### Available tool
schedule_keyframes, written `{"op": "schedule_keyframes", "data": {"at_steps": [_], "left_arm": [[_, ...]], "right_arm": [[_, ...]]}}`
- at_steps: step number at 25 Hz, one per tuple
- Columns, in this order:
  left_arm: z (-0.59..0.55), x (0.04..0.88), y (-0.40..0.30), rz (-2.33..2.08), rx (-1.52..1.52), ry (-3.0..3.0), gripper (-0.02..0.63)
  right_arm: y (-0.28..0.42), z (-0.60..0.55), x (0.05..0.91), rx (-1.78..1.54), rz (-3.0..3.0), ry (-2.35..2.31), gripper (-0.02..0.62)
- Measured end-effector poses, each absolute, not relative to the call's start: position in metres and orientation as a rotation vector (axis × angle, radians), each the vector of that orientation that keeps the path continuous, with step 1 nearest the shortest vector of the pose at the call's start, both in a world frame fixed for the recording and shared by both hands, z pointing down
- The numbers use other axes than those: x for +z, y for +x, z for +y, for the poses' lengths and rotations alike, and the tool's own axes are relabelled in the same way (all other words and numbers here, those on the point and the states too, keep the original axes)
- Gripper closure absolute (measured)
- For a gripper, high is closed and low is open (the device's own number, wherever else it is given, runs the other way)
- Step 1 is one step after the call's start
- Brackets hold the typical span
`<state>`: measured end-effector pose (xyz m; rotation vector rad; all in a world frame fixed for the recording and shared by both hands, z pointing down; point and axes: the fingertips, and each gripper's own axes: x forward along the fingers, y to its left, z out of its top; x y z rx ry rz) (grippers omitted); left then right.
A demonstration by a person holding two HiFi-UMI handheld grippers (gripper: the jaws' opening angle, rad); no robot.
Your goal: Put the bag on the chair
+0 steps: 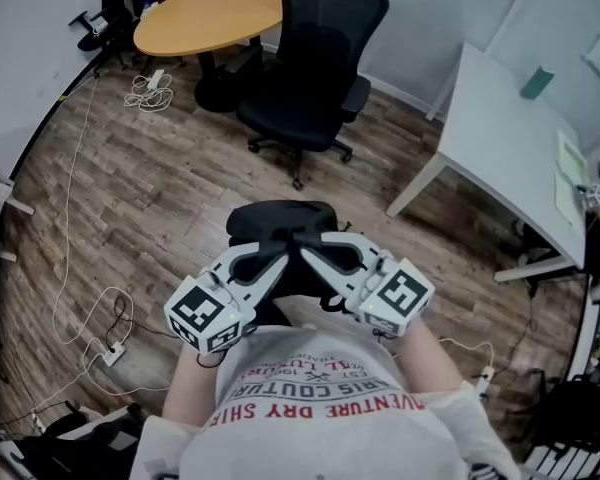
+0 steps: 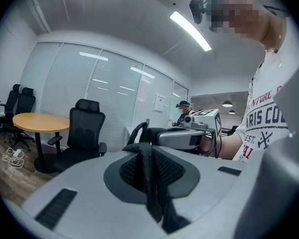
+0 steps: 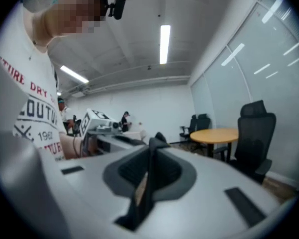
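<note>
A black bag hangs by its straps in front of my chest, over the wooden floor. My left gripper and right gripper meet tip to tip above it. In the left gripper view, the left gripper is shut on a black strap. In the right gripper view, the right gripper pinches another black strap edge-on. The black office chair stands a few steps ahead, its seat facing me; it also shows as the chair and the chair in the two gripper views.
A round wooden table stands behind the chair on the left, with more black chairs beyond it. A white desk runs along the right. Cables and a power strip lie on the floor at my left.
</note>
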<state>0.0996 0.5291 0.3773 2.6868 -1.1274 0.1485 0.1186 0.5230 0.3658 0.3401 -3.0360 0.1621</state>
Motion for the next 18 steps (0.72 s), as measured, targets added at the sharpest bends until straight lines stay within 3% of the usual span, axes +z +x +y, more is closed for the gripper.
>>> {"op": "schedule_keyframes", "data": {"at_steps": [18], "left_arm": [[0.363,0.367,-0.018,-0.977,0.083,2.735,0.548]], "right_arm": [[0.002,0.369,0.352,0.247,-3.040,0.432,0.548]]}}
